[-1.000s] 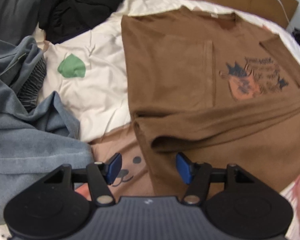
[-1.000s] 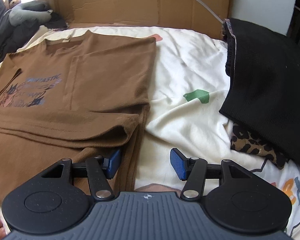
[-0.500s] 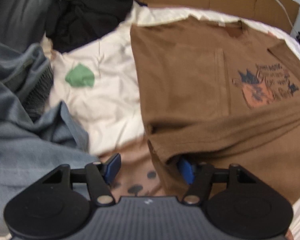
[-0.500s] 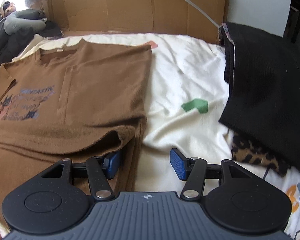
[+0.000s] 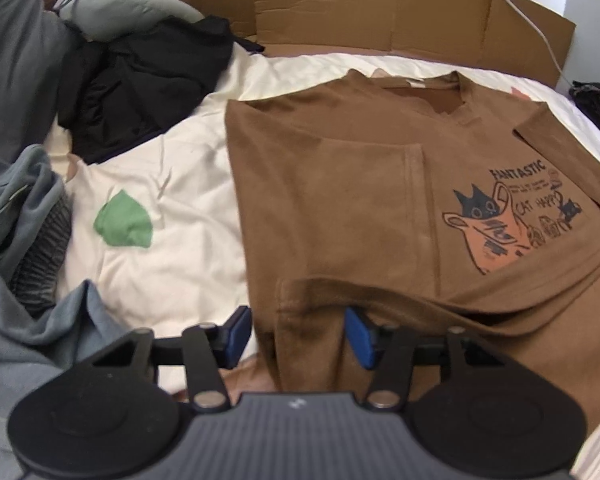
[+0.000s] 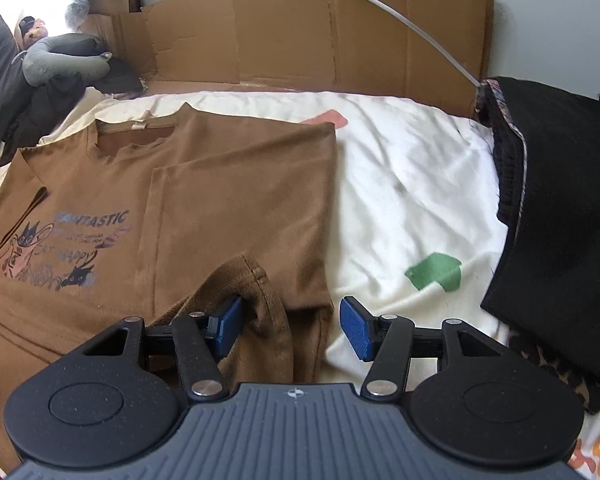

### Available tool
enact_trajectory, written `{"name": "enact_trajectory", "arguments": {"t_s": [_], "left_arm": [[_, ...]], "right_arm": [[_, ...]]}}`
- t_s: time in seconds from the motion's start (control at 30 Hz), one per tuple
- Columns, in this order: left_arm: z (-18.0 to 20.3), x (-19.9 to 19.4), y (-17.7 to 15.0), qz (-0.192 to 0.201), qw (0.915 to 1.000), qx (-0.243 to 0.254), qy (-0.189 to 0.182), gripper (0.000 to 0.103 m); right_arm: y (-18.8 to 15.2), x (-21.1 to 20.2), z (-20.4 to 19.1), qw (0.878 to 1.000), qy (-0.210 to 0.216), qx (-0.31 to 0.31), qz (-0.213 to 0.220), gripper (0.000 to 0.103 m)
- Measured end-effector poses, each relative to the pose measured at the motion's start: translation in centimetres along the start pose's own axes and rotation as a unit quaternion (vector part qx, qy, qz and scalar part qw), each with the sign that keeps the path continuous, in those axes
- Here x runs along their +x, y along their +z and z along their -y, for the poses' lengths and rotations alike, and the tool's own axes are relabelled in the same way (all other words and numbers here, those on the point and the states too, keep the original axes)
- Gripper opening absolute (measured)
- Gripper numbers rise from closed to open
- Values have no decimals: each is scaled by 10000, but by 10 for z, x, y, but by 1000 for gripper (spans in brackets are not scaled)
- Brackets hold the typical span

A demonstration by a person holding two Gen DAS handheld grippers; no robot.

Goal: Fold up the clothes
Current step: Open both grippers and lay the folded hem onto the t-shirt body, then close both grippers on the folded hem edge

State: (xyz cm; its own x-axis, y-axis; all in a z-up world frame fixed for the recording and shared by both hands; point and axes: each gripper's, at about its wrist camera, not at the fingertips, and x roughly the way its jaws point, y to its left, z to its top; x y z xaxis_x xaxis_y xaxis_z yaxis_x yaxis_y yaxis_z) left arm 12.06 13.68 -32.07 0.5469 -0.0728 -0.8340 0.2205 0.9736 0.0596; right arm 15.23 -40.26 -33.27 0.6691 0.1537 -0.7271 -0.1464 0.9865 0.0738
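Note:
A brown T-shirt [image 5: 340,208] with a cat print lies face up on the cream bedsheet [image 5: 172,240], both sleeves folded in and its lower part doubled over. My left gripper [image 5: 298,336] is open, and the shirt's near left corner lies between its blue pads [image 5: 236,334]. In the right wrist view the same T-shirt [image 6: 220,200] fills the left half. My right gripper [image 6: 291,328] is open too, with the bunched near right corner of the hem [image 6: 264,300] raised between its pads [image 6: 354,332].
Grey-blue clothes [image 5: 20,300] and a black garment [image 5: 140,80] are heaped to the left. A black knit garment [image 6: 560,220] over a leopard-print piece [image 6: 560,372] sits on the right. Cardboard [image 6: 320,40] with a white cable [image 6: 420,40] lines the far edge.
Both grippers have moved forward onto the shirt's near corners, which now sit between the fingers. The right corner has bunched up and lifted. The fingers' gaps look unchanged.

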Motion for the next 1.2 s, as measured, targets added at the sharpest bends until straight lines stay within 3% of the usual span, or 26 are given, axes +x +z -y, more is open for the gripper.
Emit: {"name": "enact_trajectory", "arguments": {"t_s": [0.43,0.77,0.97,1.03,1.13,1.2], "left_arm": [[-6,-2,-4,14,9995,-295,-55,26],[-5,-2,-6,16,9992,-405,-1,20],[-4,-1,-5,1,9990,-436,-30,17],[-4,0,-5,-4,9988,-496,-48,15],[-7,0,-6,-15,9980,-621,-78,9],[-11,-1,-7,-18,9969,-777,-92,7]], "right_arm": [[2,-2,-8,9992,226,-330,-4,60],[9,-11,-15,9961,50,-868,140,58],[13,4,-19,9898,331,-1371,-181,35],[15,8,-20,9873,416,-1506,-283,22],[15,8,-11,9915,427,-1191,-302,5],[14,6,-5,9948,395,-906,-253,3]]}}
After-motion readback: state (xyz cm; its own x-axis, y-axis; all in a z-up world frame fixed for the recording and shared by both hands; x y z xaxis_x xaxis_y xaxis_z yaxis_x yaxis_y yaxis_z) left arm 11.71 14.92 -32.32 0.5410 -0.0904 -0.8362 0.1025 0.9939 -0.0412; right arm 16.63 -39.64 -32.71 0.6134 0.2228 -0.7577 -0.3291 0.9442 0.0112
